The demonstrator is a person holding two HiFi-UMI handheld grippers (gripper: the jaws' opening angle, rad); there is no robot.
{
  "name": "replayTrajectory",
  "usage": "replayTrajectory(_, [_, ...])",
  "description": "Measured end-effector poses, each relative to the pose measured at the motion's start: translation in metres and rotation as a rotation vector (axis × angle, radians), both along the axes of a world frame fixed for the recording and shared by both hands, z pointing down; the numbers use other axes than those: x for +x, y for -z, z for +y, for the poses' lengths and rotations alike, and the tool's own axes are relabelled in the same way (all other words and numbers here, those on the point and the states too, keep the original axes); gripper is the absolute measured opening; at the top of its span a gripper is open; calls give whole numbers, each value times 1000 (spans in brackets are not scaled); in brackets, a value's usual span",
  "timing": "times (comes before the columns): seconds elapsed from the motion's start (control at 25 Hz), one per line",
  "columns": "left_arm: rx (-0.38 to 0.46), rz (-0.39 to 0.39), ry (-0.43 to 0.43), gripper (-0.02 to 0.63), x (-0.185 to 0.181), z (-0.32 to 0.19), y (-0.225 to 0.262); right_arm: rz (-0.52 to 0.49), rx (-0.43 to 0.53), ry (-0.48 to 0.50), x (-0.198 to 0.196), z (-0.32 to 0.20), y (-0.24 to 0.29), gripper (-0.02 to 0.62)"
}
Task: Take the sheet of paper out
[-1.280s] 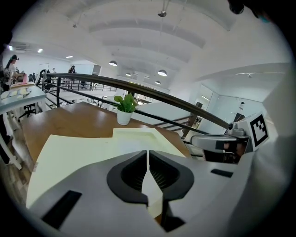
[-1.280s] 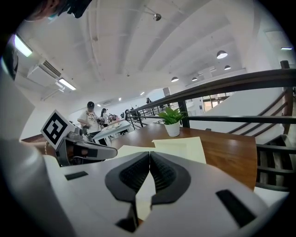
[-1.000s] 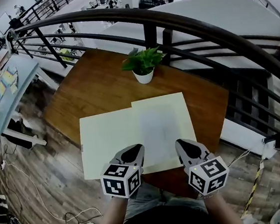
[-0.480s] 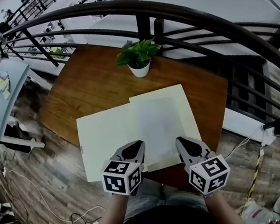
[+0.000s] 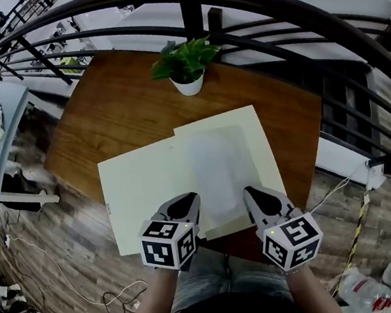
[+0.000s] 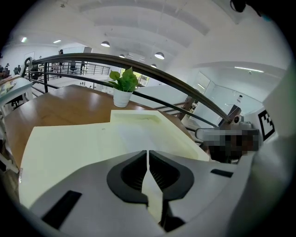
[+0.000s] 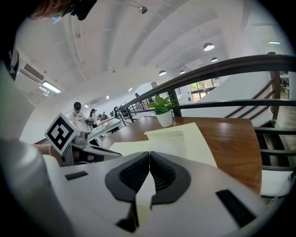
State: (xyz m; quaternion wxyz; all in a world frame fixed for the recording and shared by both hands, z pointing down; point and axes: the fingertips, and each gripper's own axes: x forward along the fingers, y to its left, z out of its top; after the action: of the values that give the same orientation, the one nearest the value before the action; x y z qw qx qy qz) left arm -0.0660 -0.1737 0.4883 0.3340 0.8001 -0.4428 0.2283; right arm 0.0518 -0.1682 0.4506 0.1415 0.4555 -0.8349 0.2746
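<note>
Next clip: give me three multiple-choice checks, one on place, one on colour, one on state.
1. The plant stands: A) on the floor B) at the table's far edge C) on a shelf.
2. The pot is: A) red B) black C) white.
3. The left gripper is: A) shut on the sheet B) open C) shut on a leaf.

Key: B, it stands on the wood at the far side; C, plainly white in the head view; A, its jaws are together with the sheet's near edge between them.
</note>
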Motion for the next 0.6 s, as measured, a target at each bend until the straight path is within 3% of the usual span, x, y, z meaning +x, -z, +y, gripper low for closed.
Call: replayTrajectory(0.6, [-79,-25,-25,28,10,-12,-34,42,-71,55,-13,-13,-21,26])
